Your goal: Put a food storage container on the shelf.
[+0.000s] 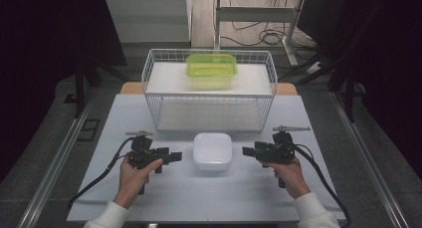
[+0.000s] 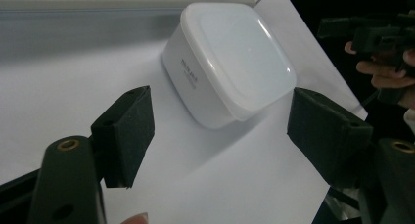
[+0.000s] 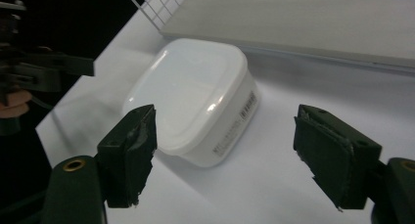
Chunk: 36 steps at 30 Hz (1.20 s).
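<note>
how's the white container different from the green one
The white container is opaque white; the green container is see-through yellow-green.
The white container sits on the table, between the left gripper and the right gripper; the green container stands on the top shelf of the wire rack.
The white container looks squarish; the green container looks more oblong.
Both have rounded corners and lids on.

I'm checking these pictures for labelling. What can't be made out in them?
- White container: contents hidden by its opaque lid, all views.
- Side label: print too small and blurred, both gripper views.
- Green container in the wire basket: contents unclear, high view, too far.
</note>
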Motion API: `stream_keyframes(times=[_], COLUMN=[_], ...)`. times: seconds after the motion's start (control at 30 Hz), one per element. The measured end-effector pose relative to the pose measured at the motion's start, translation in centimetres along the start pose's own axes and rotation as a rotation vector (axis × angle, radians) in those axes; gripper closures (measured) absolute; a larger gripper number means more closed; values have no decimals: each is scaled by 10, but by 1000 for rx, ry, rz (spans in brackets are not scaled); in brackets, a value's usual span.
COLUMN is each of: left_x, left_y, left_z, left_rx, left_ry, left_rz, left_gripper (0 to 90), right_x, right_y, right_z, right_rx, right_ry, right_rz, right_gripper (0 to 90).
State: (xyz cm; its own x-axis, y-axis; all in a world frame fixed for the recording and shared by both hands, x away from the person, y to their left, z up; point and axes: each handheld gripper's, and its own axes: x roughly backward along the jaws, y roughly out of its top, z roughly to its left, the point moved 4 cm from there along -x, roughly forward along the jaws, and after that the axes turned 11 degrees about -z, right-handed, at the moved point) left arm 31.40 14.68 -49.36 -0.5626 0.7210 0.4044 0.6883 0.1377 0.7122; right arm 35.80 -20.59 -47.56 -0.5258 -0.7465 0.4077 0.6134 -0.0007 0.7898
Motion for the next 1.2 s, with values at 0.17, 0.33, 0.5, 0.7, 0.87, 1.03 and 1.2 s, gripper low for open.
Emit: stream_keyframes(times=[0.17, 0.33, 0.5, 0.7, 0.87, 1.03, 1.2], left_x=[-16, -27, -39, -57, -65, -70, -74], left_y=[8, 15, 16, 13, 12, 11, 9], left_z=[-4, -4, -1, 10, 16, 19, 20], left_rx=[2, 60, 104, 178, 202, 230, 247], left_ry=[-9, -39, -60, -72, -76, -99, -109], left_rz=[22, 11, 45, 79, 88, 105, 114], left_gripper=[262, 287, 308, 377, 428, 477, 528], right_x=[-6, -14, -22, -34, -42, -50, -56], right_y=[0, -2, -2, -4, -5, -9, -12], right_z=[1, 3, 0, -4, -8, -12, -14], right_rx=[-12, -24, -52, -78, -108, -138, -160], right_ry=[10, 15, 14, 22, 36, 43, 53], right_rz=[1, 23, 30, 44, 52, 73, 87], right_gripper=[292, 308, 321, 356, 384, 409, 442])
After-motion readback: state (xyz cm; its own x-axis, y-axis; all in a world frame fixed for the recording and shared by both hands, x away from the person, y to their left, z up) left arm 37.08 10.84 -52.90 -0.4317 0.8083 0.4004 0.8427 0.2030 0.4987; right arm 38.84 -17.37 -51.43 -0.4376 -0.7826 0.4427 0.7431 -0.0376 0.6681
